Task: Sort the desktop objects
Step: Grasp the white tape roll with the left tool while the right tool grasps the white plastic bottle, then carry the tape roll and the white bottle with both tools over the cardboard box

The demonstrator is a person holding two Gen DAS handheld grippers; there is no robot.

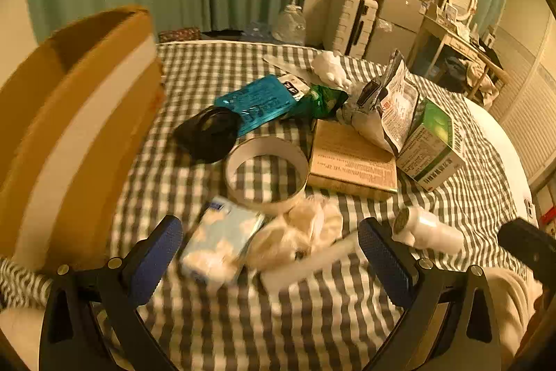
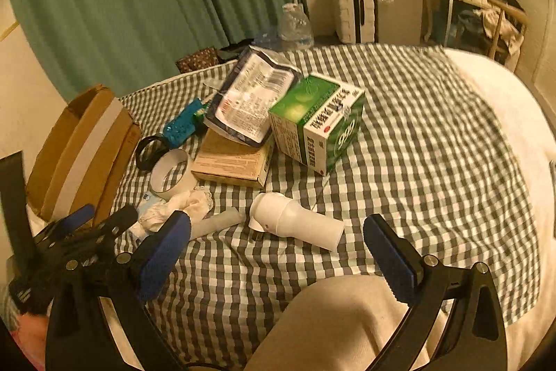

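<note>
Left wrist view shows the left tool [image 1: 269, 249] with its blue pads spread wide and nothing between them that they press. Just ahead of it, on the checked cloth of the bed [image 1: 347, 319], lie a pale blue tissue pack [image 1: 222, 240] and a crumpled white cloth [image 1: 302, 233], touching each other. Behind them sits a tape ring [image 1: 267, 172], and to the left stands an open cardboard box [image 1: 76, 134], probably the place for sorted things.

Right wrist view shows the right tool [image 2: 278, 249], also spread wide and holding nothing. A white bottle [image 2: 295, 221] lies on its side directly in front of it, between the two pads in the picture but further away and not touched. Its long axis runs from upper left to lower right, across the line of the tool more than along it. Beyond it are a green box [image 2: 318, 124] and a flat brown box [image 2: 231, 162] with a silver bag [image 2: 250, 99] resting on top.

I judge that the right hand is nearer to the bottle, and the left hand nearer to the tissue pack. For the bottle, the pads should close across its narrow body, so a small turn of the wrist may be needed.
</note>
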